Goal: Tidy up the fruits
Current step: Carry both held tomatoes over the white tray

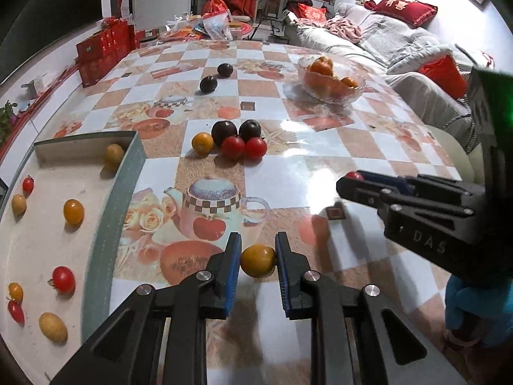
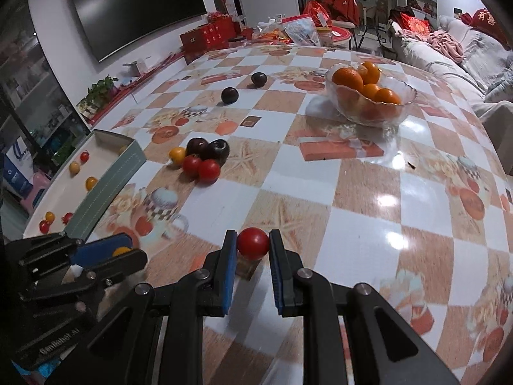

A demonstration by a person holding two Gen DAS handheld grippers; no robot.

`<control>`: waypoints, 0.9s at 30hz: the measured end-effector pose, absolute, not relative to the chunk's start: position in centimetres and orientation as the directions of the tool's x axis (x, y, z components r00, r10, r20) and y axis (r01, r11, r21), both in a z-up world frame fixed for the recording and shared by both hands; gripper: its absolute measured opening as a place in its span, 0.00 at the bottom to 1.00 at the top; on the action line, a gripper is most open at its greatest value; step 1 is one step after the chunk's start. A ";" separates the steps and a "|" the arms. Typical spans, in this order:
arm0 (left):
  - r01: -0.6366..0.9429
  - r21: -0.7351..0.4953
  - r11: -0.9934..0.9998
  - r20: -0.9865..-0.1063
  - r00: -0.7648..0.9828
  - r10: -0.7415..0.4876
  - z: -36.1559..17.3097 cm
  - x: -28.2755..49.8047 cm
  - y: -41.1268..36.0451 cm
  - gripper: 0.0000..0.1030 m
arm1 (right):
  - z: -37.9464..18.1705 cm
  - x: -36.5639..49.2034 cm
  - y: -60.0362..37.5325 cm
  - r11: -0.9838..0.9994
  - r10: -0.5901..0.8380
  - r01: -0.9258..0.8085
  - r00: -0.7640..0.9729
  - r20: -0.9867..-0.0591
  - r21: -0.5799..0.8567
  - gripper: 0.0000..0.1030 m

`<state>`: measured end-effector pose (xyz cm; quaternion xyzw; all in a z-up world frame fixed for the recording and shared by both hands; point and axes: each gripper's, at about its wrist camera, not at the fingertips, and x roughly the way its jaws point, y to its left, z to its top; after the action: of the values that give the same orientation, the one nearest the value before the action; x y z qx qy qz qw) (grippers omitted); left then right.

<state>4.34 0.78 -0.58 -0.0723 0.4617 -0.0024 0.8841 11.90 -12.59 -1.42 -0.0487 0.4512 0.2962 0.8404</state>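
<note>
My left gripper (image 1: 258, 256) is shut on a yellow cherry tomato (image 1: 257, 260) above the table, right of the box. My right gripper (image 2: 253, 245) is shut on a red cherry tomato (image 2: 253, 243); it also shows in the left wrist view (image 1: 351, 179). The grey-green box (image 1: 109, 224) at the left holds several small red and yellow tomatoes (image 1: 63, 279). A cluster lies mid-table: a yellow tomato (image 1: 202, 142), two red tomatoes (image 1: 233, 147) and two dark plums (image 1: 224, 131). Two more plums (image 1: 208, 83) lie farther back.
A glass bowl (image 1: 359, 88) of oranges stands at the back right of the checkered table. Red gift boxes (image 1: 102, 48) and bags crowd the far end. A sofa (image 1: 400, 48) runs along the right side. The left gripper shows in the right wrist view (image 2: 118, 250).
</note>
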 end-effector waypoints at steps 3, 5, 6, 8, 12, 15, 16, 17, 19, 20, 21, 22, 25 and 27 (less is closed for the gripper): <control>-0.055 -0.137 0.989 -0.802 0.593 -0.078 0.7 3.2 1.3 0.22 | -0.8 11.0 -12.6 0.818 0.456 -0.546 0.421 -0.784 0.183 0.21; -0.054 -0.145 0.988 -0.793 0.603 -0.083 1.6 2.4 1.8 0.22 | -0.4 10.5 -12.6 0.815 0.463 -0.548 0.420 -0.780 0.189 0.21; -0.055 -0.148 0.987 -0.791 0.606 -0.085 1.9 2.1 2.1 0.22 | -0.2 10.3 -12.5 0.814 0.467 -0.548 0.420 -0.778 0.192 0.21; -0.061 -0.149 0.987 -0.784 0.615 -0.080 2.6 1.4 2.6 0.22 | 0.2 9.7 -12.3 0.812 0.470 -0.552 0.424 -0.774 0.190 0.21; -0.073 -0.147 0.986 -0.769 0.636 -0.068 3.8 -0.2 3.7 0.22 | 1.3 8.5 -11.7 0.804 0.478 -0.566 0.430 -0.766 0.184 0.21; -0.081 -0.138 0.987 -0.762 0.645 -0.054 4.5 -1.2 4.4 0.22 | 2.2 7.6 -11.0 0.794 0.486 -0.581 0.433 -0.759 0.177 0.21; -0.085 -0.135 0.987 -0.761 0.647 -0.048 4.6 -1.5 4.6 0.22 | 2.6 7.3 -10.7 0.792 0.487 -0.586 0.435 -0.757 0.173 0.21; -0.089 -0.131 0.987 -0.761 0.648 -0.043 4.6 -1.7 4.8 0.22 | 2.8 7.0 -10.4 0.789 0.489 -0.591 0.438 -0.755 0.168 0.21; -0.102 -0.127 0.987 -0.760 0.650 -0.031 4.7 -2.3 5.4 0.22 | 3.3 6.5 -9.8 0.783 0.492 -0.600 0.440 -0.751 0.162 0.21; -0.107 -0.126 0.986 -0.760 0.650 -0.027 4.7 -2.5 5.7 0.22 | 3.6 6.2 -9.4 0.779 0.494 -0.606 0.441 -0.749 0.158 0.21; -0.113 -0.126 0.986 -0.760 0.650 -0.022 4.7 -2.7 6.0 0.22 | 3.7 5.9 -9.1 0.776 0.496 -0.611 0.440 -0.749 0.155 0.21; -0.120 -0.124 0.985 -0.760 0.650 -0.016 4.7 -3.0 6.3 0.22 | 3.9 5.6 -8.7 0.772 0.497 -0.618 0.440 -0.748 0.150 0.21; -0.139 -0.121 0.983 -0.760 0.650 -0.002 4.7 -3.7 7.4 0.22 | 4.4 4.9 -7.9 0.762 0.503 -0.631 0.436 -0.746 0.145 0.21; -0.150 -0.123 0.981 -0.758 0.652 0.005 4.7 -4.1 8.1 0.22 | 4.7 4.4 -7.0 0.754 0.506 -0.642 0.434 -0.746 0.138 0.21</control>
<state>-4.11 8.14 4.68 -0.0875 0.4147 0.0428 0.9047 4.41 -6.97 4.75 -0.0835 0.4088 0.3406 0.8426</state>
